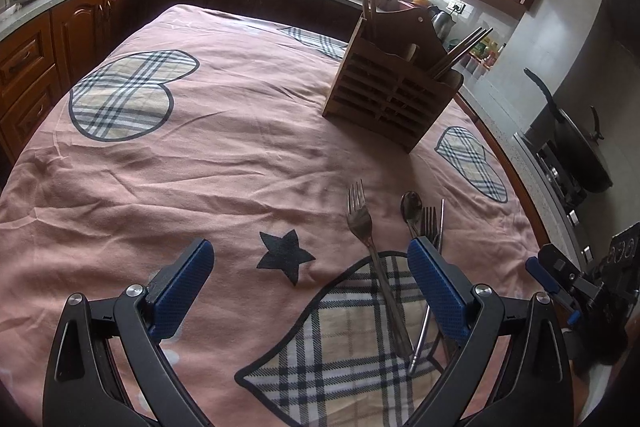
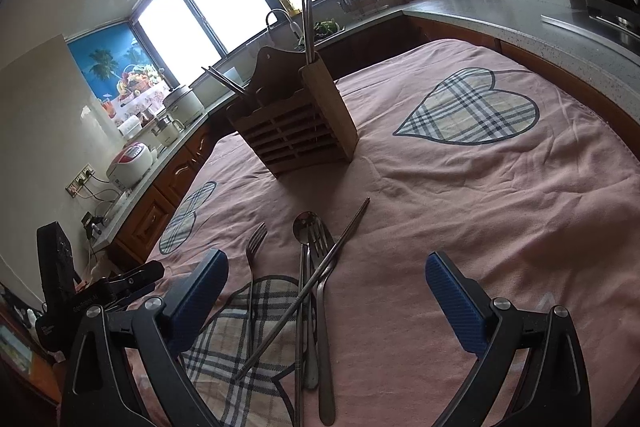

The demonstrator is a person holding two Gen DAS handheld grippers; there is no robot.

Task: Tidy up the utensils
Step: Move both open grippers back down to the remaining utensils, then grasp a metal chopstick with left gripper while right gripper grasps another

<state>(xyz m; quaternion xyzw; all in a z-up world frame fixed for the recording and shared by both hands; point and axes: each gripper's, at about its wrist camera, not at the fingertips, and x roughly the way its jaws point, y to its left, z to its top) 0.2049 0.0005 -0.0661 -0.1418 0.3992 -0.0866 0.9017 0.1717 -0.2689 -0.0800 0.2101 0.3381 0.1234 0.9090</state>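
Both tongs, left (image 1: 310, 281) and right (image 2: 326, 291), gape apart, empty; cutlery (image 2: 316, 291) lies between right's fingers, holder (image 2: 292, 123) beyond.

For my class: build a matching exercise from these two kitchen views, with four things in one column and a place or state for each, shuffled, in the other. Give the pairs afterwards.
Things
1. wooden utensil holder
2. lone fork
3. slanted chopstick
4. left gripper

Places or states
A. lies across the spoon and fork pile
B. open, holding nothing
C. stands upright on the pink cloth, chopsticks inside
D. lies apart, left of the pile

Pairs: 1-C, 2-D, 3-A, 4-B
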